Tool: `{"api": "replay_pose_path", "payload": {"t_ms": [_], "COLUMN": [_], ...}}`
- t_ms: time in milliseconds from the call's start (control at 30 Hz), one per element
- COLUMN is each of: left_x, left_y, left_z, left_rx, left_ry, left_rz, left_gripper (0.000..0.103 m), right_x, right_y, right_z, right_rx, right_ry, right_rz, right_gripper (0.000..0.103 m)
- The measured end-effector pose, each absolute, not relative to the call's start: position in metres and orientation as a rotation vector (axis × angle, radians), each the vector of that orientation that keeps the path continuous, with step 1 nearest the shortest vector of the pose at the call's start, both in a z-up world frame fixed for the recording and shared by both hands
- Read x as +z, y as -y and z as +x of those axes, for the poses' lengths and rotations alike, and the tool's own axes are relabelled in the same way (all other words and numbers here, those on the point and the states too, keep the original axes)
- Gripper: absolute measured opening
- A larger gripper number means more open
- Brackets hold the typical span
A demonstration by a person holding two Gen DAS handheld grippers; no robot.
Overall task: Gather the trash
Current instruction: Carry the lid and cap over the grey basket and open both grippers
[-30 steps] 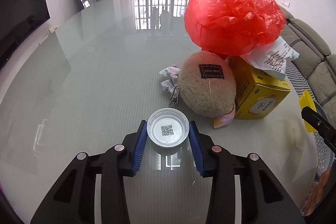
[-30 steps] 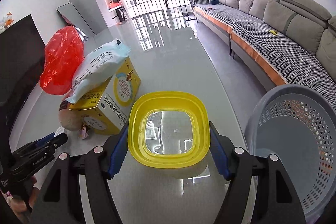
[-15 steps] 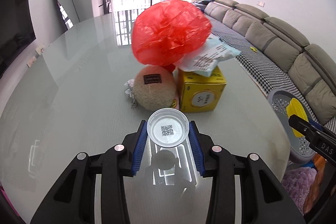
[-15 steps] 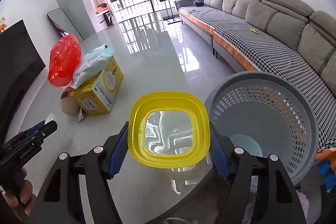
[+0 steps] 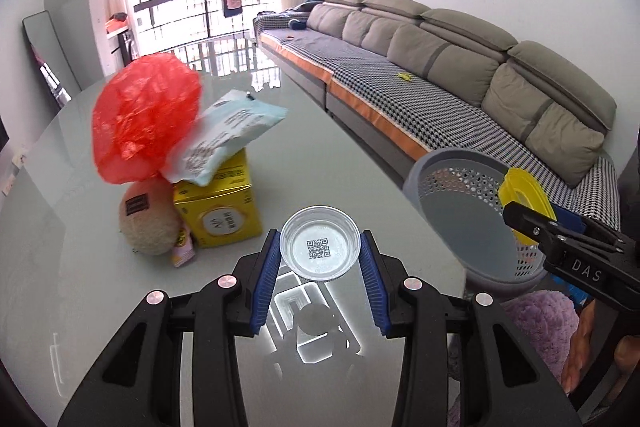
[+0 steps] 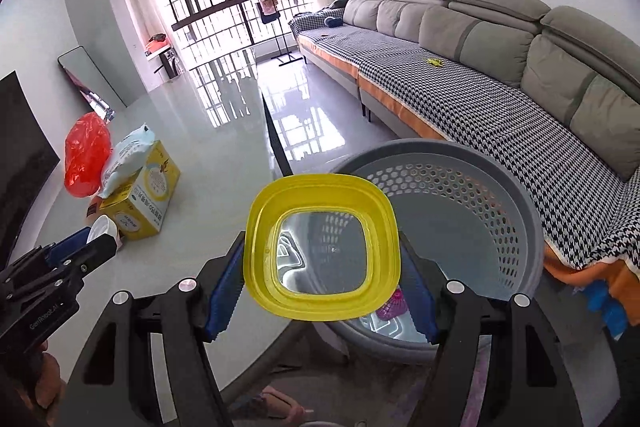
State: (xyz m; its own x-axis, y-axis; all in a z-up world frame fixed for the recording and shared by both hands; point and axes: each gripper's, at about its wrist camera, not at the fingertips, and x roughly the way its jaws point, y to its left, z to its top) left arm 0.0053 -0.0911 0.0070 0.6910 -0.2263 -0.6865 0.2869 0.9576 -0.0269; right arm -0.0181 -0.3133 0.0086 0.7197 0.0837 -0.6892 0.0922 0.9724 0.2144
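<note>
So both fingers pinch their lids, yellow lid [image 6: 322,251] now over the basket [image 6: 472,187], clear lid [image 5: 320,249] trailing — drop's next.

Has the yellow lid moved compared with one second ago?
Yes. The yellow lid, held in the right gripper, went from over the table toward the basket.

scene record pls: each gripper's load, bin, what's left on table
left gripper: shut on clear round lid, above the glass table
right gripper: shut on yellow square lid, over the basket's near rim
bin: grey perforated basket beside the table edge, a pink item at its bottom
left on table: red plastic bag, pale blue packet on yellow box, beige plush ball
</note>
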Motion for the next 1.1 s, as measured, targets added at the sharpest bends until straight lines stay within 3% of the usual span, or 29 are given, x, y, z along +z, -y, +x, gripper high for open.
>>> {"api": "replay_pose_path", "payload": {"t_ms": [600,1100], "left_x": [-0.029,-0.066], "left_y": [0.231,0.274], "left_z": [0.057,0.071], "left_rx": [-0.457,-0.487], "left_ry": [-0.828,-0.911], "left_rz": [0.167,0.217], "left_gripper": [0.04,0.04], "right_x": [-0.043,-0.081], "right_y": [0.419,0.442], "right_z": [-0.011,0.0], "right_rx": [-0.156,-0.164], "right_ry": [-0.793,-0.823], "right_rz": [0.327,0.341], "right_gripper": [0.068,0.068]}}
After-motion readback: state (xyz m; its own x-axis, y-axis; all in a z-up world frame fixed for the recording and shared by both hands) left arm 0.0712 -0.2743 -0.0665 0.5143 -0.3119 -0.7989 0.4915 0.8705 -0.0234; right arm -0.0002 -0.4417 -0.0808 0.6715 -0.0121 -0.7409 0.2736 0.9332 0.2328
